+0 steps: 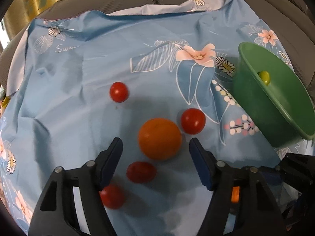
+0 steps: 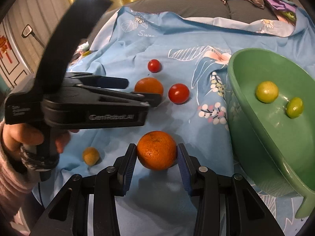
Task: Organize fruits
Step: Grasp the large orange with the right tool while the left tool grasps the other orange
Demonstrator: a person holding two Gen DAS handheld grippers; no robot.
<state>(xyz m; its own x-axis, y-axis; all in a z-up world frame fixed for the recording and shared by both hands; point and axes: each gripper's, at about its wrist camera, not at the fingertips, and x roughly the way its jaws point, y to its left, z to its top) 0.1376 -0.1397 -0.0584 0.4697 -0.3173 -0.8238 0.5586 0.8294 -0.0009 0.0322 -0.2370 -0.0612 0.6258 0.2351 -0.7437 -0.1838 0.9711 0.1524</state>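
Note:
My left gripper [image 1: 155,141] is open, its jaws on either side of an orange [image 1: 159,138] on the blue floral cloth. Red tomatoes [image 1: 193,121] [image 1: 119,91] [image 1: 141,172] [image 1: 112,196] lie around it. My right gripper [image 2: 157,149] is closed on a second orange [image 2: 157,149], both pads touching it, low over the cloth. The left gripper [image 2: 144,92] shows in the right wrist view beside the far orange [image 2: 149,85]. A green bowl [image 2: 246,137] at the right holds two yellow-green fruits [image 2: 267,91] [image 2: 294,107].
A small yellowish fruit [image 2: 90,156] lies left of my right gripper. Two tomatoes [image 2: 178,93] [image 2: 154,65] lie further out. The cloth [image 1: 88,68] covers a grey cushioned seat [image 2: 187,5] with clothes heaped at the back.

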